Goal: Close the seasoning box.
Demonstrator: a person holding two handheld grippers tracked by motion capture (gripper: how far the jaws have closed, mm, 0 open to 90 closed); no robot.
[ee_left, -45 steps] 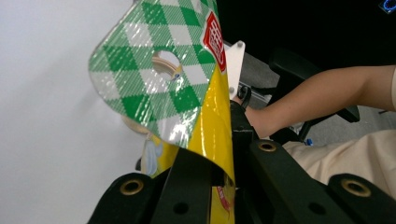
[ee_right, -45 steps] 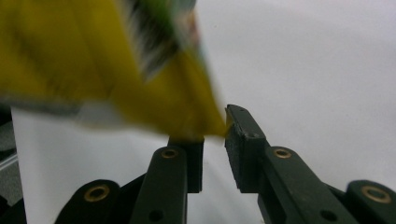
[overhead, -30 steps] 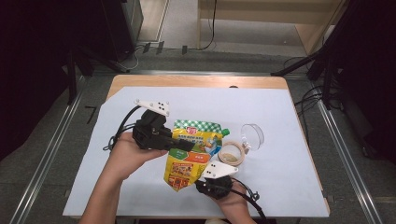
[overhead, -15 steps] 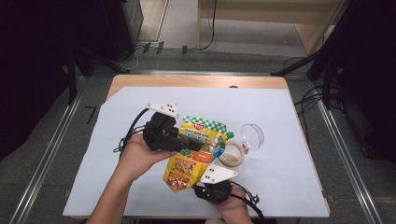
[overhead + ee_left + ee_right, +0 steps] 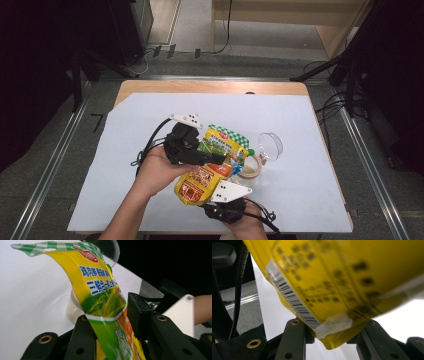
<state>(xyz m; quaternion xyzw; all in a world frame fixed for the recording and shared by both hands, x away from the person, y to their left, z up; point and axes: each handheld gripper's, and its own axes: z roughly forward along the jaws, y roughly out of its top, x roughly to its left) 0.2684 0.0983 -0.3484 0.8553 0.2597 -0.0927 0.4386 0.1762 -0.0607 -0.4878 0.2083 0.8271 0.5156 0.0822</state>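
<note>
High view, going left to right: the left tool [image 5: 212,156] comes in from about 8 o'clock and sits at the upper half of a yellow and green bag [image 5: 215,162], which is held up tilted over the middle of the white-covered counter [image 5: 125,150]. In the left gripper view the bag [image 5: 105,302] runs up between the two black jaws. The jaws have just been opening, and one pad [image 5: 138,315] stands clear of the bag with a gap showing, so that tool is loose around it rather than pinching it.

Next over, at 6 o'clock, the right tool [image 5: 220,192] has the bottom end of the bag. In the right gripper view the bottom corner of the bag [image 5: 332,290], the one with the barcode and a patch of clear tape, is wedged between the jaws, and both sides look pressed against it. They're only part way closed, since the bag fills the gap.

Just right of the bag at about 3 o'clock there's a small round jar [image 5: 250,167] with something pale inside, sitting on the counter. Its clear lid [image 5: 271,145] stands just past it on edge, toward 2 o'clock.
</note>
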